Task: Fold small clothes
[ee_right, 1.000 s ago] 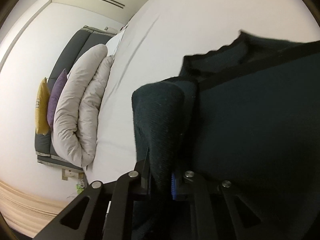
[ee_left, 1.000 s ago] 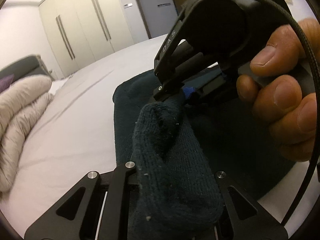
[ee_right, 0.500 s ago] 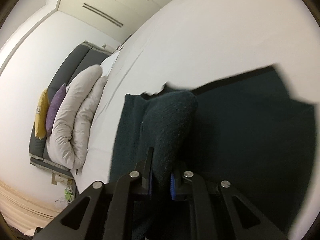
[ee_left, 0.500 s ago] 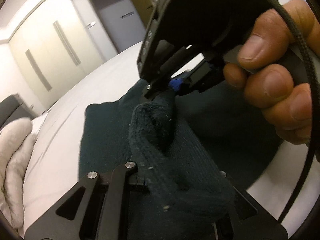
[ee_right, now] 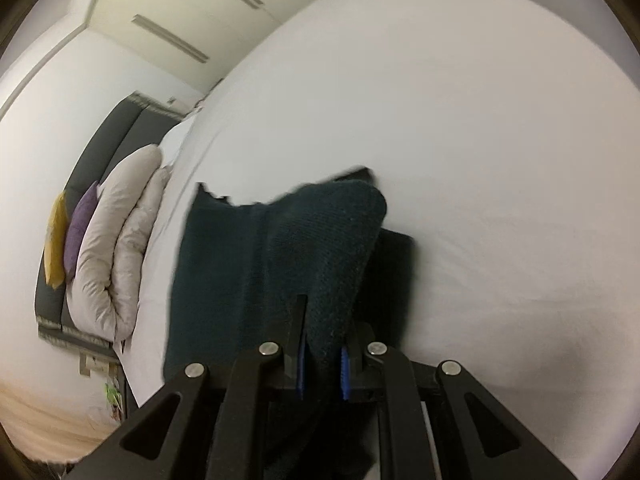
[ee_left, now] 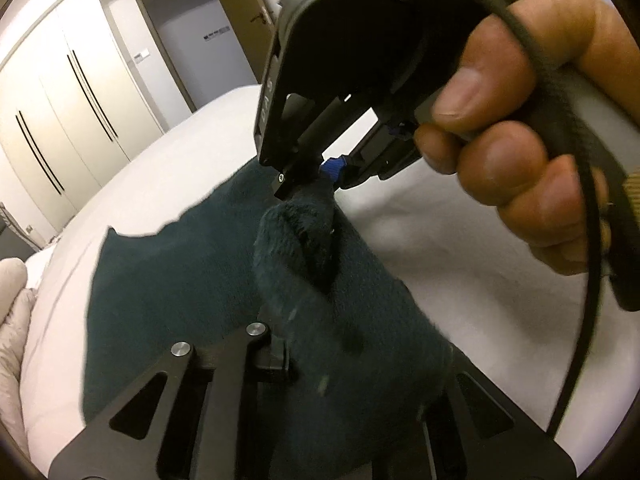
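left wrist view: the left gripper (ee_left: 360, 360) is clamped on one end of the dark teal garment (ee_left: 168, 280), which bunches thickly between its fingers. the cloth runs forward and up from there as a raised ridge to the right gripper (ee_left: 320, 178), held by the right hand (ee_left: 528, 140) directly ahead; its blue pads pinch the far end of the same ridge. the rest of the garment hangs down to the left onto the white bed (ee_left: 440, 248).

right wrist view: the right gripper (ee_right: 322, 360) stands narrow, with a fold of the dark teal garment (ee_right: 224, 272) nipped between its blue pads (ee_right: 301, 364). the lifted fold extends forward; the flat part lies on the white bed (ee_right: 480, 140), below and to the left, toward the rolled duvet (ee_right: 116, 248).

judgement: the held edge spans gripper to gripper, both equally near; laying it over calls for carrying both toward the flat part on the left.
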A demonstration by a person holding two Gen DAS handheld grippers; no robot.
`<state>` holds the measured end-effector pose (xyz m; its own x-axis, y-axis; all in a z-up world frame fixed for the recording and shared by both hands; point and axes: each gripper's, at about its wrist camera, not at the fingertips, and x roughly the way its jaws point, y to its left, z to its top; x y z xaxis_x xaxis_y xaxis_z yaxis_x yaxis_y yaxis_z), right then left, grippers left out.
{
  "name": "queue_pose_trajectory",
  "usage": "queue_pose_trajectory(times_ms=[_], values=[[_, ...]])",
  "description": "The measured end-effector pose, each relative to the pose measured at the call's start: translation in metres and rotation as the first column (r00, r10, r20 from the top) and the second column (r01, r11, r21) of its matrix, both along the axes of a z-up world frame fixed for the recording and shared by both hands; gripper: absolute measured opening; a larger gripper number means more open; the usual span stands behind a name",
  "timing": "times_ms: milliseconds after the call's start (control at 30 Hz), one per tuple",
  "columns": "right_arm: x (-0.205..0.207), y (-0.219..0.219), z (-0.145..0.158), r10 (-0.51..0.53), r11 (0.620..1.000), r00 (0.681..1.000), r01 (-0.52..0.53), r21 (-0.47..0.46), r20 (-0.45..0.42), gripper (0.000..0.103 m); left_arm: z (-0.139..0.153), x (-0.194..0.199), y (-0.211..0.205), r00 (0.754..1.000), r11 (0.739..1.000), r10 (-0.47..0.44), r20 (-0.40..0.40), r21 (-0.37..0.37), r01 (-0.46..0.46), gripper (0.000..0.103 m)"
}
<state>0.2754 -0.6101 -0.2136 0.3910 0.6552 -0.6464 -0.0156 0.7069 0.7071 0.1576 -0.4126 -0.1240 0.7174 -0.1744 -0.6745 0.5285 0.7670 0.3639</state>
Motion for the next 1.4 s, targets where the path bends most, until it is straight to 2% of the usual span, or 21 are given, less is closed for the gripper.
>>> queue_pose_trajectory(times_ms=[100,133,167,200,267,300,367,433,600,667,700,733,833,933,1033,1133,1200,1233,1267,1300,1400], values=[[0.0,-0.005,-0.016,-0.042,0.997,0.999,0.043,0.066,-0.027,0.016,0.004,-0.004,0.013,0.999,1.0,-0.016,-0.041,-0.016,0.015,0.022],[-0.002,-0.006,-0.016,-0.055,0.994,0.998,0.058,0.093,-0.031,0.021,0.01,-0.008,0.022,0.997,0.999,-0.031,-0.075,-0.043,0.028,0.025],[-0.005,-0.007,-0.015,-0.063,0.992,0.998,0.066,0.106,-0.031,0.025,0.009,-0.018,0.037,0.994,0.997,-0.046,-0.097,-0.072,0.039,0.034],[-0.008,-0.009,-0.013,-0.071,0.991,0.997,0.074,0.115,-0.028,0.029,0.015,-0.027,0.052,0.99,0.993,-0.064,-0.125,-0.108,0.051,0.058],[-0.021,-0.014,-0.006,-0.097,0.986,0.995,0.098,0.135,-0.014,0.047,0.027,-0.045,0.085,0.987,0.98,-0.086,-0.139,-0.191,0.058,0.078],[-0.029,-0.016,-0.004,-0.112,0.983,0.994,0.112,0.145,-0.011,0.055,0.033,-0.05,0.099,0.986,0.973,-0.086,-0.142,-0.223,0.053,0.078],[-0.048,-0.016,-0.002,-0.129,0.979,0.992,0.13,0.157,-0.016,0.056,0.04,-0.057,0.122,0.987,0.96,-0.078,-0.14,-0.276,0.037,0.078],[-0.07,-0.008,0.001,-0.128,0.979,0.992,0.129,0.161,-0.018,0.056,0.049,-0.046,0.147,0.993,0.955,-0.019,-0.119,-0.296,-0.017,0.078],[-0.103,0.008,0.005,-0.129,0.982,0.991,0.131,0.134,-0.02,0.056,0.057,-0.004,0.173,0.993,0.955,0.081,-0.089,-0.277,-0.103,0.077],[-0.11,0.018,0.004,-0.105,0.99,0.994,0.107,0.088,-0.021,0.04,0.052,0.011,0.174,0.991,0.961,0.089,-0.103,-0.253,-0.113,0.077],[-0.112,0.023,0.003,-0.106,0.993,0.994,0.107,0.048,-0.025,0.023,0.045,0.021,0.176,0.988,0.966,0.093,-0.121,-0.231,-0.12,0.077],[-0.113,0.023,0.0,-0.116,0.993,0.993,0.117,0.021,-0.034,0.019,0.04,0.026,0.175,0.986,0.969,0.103,-0.134,-0.212,-0.13,0.077],[-0.119,0.012,-0.007,-0.161,0.985,0.986,0.163,0.062,-0.044,0.015,0.02,0.041,0.179,0.975,0.968,0.115,-0.189,-0.198,-0.152,0.077],[-0.123,0.007,-0.021,-0.194,0.974,0.98,0.199,0.111,-0.056,0.014,0.005,0.028,0.179,0.976,0.967,0.105,-0.191,-0.21,-0.145,0.078],[-0.133,-0.006,-0.045,-0.241,0.94,0.968,0.252,0.232,-0.074,0.01,-0.008,0.026,0.183,0.978,0.967,0.089,-0.19,-0.219,-0.13,0.082],[-0.137,-0.01,-0.052,-0.26,0.912,0.963,0.268,0.31,-0.07,0.011,-0.017,0.038,0.194,0.963,0.953,0.098,-0.251,-0.256,-0.163,0.093],[-0.138,-0.009,-0.045,-0.262,0.919,0.962,0.272,0.287,-0.073,0.015,-0.018,0.044,0.209,0.94,0.923,0.093,-0.328,-0.326,-0.205,0.093],[-0.14,-0.009,-0.038,-0.266,0.925,0.961,0.276,0.263,-0.073,0.021,-0.013,0.041,0.214,0.938,0.915,0.104,-0.329,-0.338,-0.22,0.093],[-0.144,-0.01,-0.028,-0.279,0.935,0.958,0.286,0.208,-0.064,0.033,-0.007,0.038,0.217,0.945,0.914,0.12,-0.306,-0.338,-0.226,0.092],[-0.148,-0.01,-0.02,-0.288,0.944,0.956,0.292,0.156,-0.048,0.04,0.002,0.033,0.22,0.957,0.916,0.135,-0.256,-0.337,-0.219,0.092],[-0.161,-0.01,0.019,-0.348,0.933,0.937,0.35,-0.08,0.041,0.043,0.024,0.028,0.221,0.978,0.922,0.152,-0.141,-0.338,-0.192,0.092]])
